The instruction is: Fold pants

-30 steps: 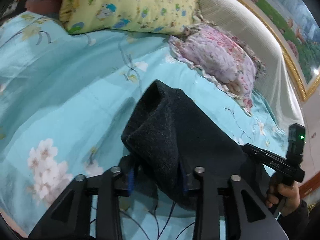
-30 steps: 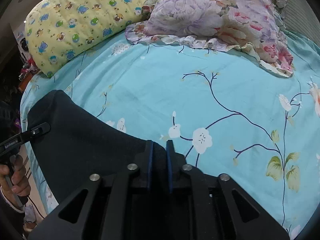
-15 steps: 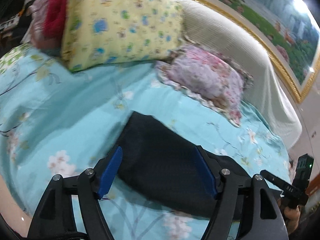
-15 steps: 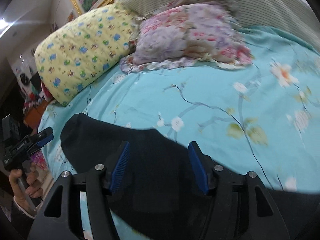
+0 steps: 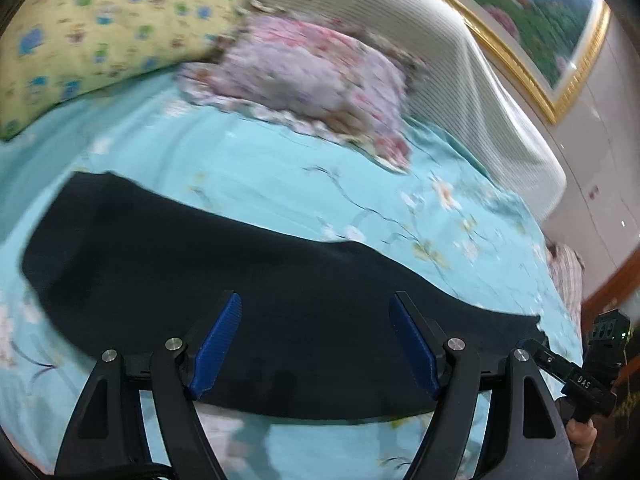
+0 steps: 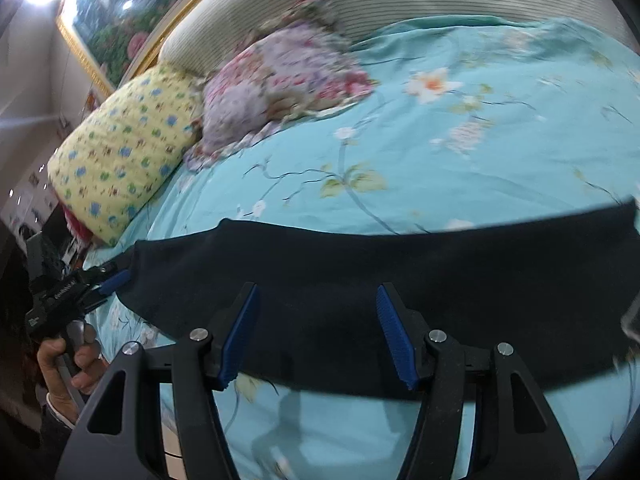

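The black pants (image 5: 208,272) lie flat in a long band across the turquoise flowered bedsheet (image 5: 280,184), near its front edge. They also show in the right wrist view (image 6: 440,272). My left gripper (image 5: 316,340) is open and empty, held just above the pants' near edge. My right gripper (image 6: 318,332) is open and empty above the pants too. The right gripper (image 5: 576,376) shows at the pants' right end in the left wrist view. The left gripper (image 6: 92,284) shows at their left end in the right wrist view.
A yellow patterned pillow (image 5: 92,36) and a pink flowered pillow (image 5: 316,76) lie at the head of the bed against a ribbed white headboard (image 5: 460,64). A gold-framed painting (image 5: 532,20) hangs above. The bed's front edge is just below the grippers.
Both grippers have opened and let go of the pants. The pants have dropped flat onto the sheet. Both grippers have pulled back and up from the cloth.
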`<state>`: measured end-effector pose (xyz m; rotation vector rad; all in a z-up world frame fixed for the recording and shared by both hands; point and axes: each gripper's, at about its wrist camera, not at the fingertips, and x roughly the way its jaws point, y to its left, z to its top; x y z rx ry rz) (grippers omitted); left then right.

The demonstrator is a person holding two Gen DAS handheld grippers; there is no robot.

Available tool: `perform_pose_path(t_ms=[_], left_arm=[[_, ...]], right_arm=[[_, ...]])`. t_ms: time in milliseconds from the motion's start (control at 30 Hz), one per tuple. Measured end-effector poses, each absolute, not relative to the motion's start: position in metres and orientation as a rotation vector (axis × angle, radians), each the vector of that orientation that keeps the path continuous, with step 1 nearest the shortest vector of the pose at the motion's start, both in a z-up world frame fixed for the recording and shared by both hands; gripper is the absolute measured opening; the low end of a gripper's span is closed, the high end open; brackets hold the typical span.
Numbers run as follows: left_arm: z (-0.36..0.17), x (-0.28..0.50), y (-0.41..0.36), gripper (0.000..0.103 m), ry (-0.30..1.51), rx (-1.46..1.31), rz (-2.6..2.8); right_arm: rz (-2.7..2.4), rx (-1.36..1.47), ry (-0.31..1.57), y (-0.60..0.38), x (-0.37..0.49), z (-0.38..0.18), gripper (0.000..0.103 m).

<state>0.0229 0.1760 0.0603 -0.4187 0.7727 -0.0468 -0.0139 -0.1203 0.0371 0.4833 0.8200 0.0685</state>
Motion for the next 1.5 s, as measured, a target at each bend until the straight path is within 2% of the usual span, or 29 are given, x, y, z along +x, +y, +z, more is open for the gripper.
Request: perform_pose_path(t_ms=[633,1100,1367,1467,1500], left_arm=[[0.062,0.08,0.013,0.08,0.895,-0.181,-0.372],[0.064,0.125,-0.074,0.081,0.966,-0.022,-0.604],[0.054,0.15,-0.121,0.081,1.018,0.075,-0.701],[0.048,0.157,-0.136,0.081,1.041,0.108,-0.724],[0.046,0.16,-0.142,0.081,1.047,0.121,-0.729]], right_arm=[[-0.189,0.654,0.74,-0.21,-0.11,0.03,0.062],[-0.295,0.85,0.731,-0.249,-0.124,0.003,0.062],[-0.341,0.921,0.651,-0.266,-0.12,-0.004,0.061],[-0.365,0.936,0.646,-0.27,-0.113,-0.009,0.045],[-0.371,0.94,0.647,-0.271,-0.111,-0.01,0.034]])
